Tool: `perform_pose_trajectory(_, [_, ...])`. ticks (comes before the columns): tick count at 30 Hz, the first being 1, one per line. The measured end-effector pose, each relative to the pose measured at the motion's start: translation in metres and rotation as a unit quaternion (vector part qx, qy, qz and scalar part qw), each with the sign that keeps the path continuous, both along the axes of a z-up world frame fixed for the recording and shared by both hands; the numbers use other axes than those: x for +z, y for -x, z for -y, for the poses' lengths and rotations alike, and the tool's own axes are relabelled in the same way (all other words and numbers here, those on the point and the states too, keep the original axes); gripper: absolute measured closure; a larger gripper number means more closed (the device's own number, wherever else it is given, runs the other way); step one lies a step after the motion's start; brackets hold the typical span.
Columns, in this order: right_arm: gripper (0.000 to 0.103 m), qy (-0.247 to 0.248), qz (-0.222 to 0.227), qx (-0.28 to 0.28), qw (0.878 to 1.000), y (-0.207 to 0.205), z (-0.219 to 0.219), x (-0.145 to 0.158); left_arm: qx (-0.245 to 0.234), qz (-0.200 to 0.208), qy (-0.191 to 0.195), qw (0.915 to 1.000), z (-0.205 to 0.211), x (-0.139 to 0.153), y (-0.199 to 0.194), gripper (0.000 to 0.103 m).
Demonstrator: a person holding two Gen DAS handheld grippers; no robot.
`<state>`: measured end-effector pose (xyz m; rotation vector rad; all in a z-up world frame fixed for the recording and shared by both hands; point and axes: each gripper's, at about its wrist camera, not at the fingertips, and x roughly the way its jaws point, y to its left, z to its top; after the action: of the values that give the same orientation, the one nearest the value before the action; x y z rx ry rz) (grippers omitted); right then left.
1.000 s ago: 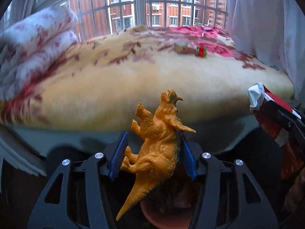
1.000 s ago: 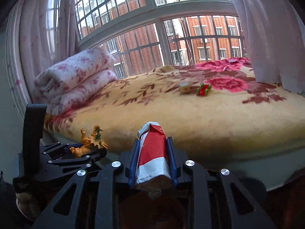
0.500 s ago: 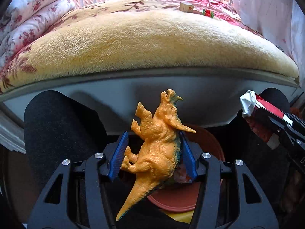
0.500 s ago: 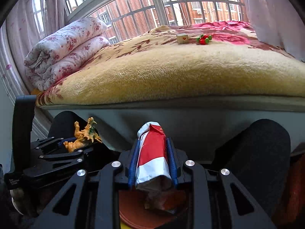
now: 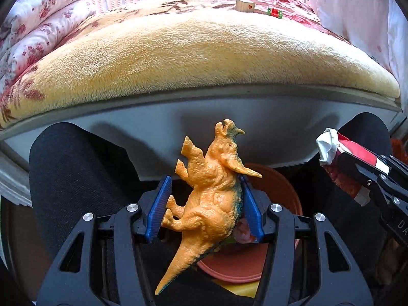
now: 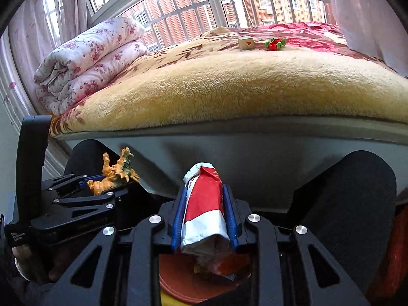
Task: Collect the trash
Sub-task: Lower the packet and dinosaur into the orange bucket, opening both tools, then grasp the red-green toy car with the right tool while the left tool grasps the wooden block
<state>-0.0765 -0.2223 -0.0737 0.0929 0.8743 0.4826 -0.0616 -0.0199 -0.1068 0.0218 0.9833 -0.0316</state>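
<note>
My left gripper (image 5: pixel 205 196) is shut on an orange toy dinosaur (image 5: pixel 211 201), head up and tail hanging down between the blue pads. A crumpled red and white wrapper (image 6: pixel 204 204) is clamped in my right gripper (image 6: pixel 204 204). Both hang low in front of the bed, over a round reddish-brown bin (image 5: pixel 237 265) with a yellow edge showing beneath it. The right gripper with its wrapper (image 5: pixel 349 150) shows at the right of the left wrist view; the left gripper and dinosaur (image 6: pixel 114 173) show at the left of the right wrist view.
A bed with a yellow and red floral blanket (image 6: pixel 229 84) fills the view ahead, its grey frame (image 5: pixel 204 117) close by. On it lie a small wooden cube (image 6: pixel 245 42) and a red and green toy car (image 6: pixel 275 43). A folded quilt (image 6: pixel 84 58) sits left. The person's dark-clad knees (image 5: pixel 76 173) flank the bin.
Both grippers have dropped from above the blanket to below the bed's edge, tilting downward; the bin and knees came into view. Little has shifted over the last half second. Both grips are unchanged.
</note>
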Motion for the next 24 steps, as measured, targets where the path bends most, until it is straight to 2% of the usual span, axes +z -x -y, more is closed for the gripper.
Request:
perform_pose_trajectory(9, [0.072, 0.001, -0.007, 0.005, 1.000, 0.000, -0.002, -0.002, -0.005, -0.010, 0.005, 0.9999, -0.001, -0.003, -0.002, 0.050])
perform_pose_trajectory(10, [0.066, 0.000, -0.008, 0.008, 1.000, 0.000, -0.003, -0.002, -0.007, -0.014, 0.005, 0.9999, -0.001, -0.004, -0.003, 0.049])
perform_pose_trajectory(11, [0.045, 0.002, -0.009, 0.010, 1.000, 0.000, -0.004, -0.002, -0.009, -0.020, 0.003, 0.9998, 0.000, -0.005, -0.004, 0.038])
perform_pose_trajectory(12, [0.030, 0.003, -0.008, 0.008, 1.000, 0.001, -0.004, -0.002, -0.007, -0.023, -0.001, 0.9997, 0.000, -0.006, -0.004, 0.029])
perform_pose_trajectory(13, [0.029, 0.001, -0.003, 0.005, 1.000, 0.002, -0.002, -0.001, -0.007, -0.024, -0.003, 0.9997, 0.000, -0.007, -0.004, 0.018])
perform_pose_trajectory(21, [0.030, -0.023, -0.009, -0.028, 0.999, -0.002, 0.016, -0.001, -0.006, -0.019, -0.005, 0.9998, 0.000, -0.005, -0.002, 0.018])
perform_pose_trajectory(24, [0.030, -0.024, 0.008, -0.037, 0.999, -0.004, 0.021, 0.009, -0.007, -0.017, -0.007, 0.9998, 0.000, -0.003, -0.003, 0.018])
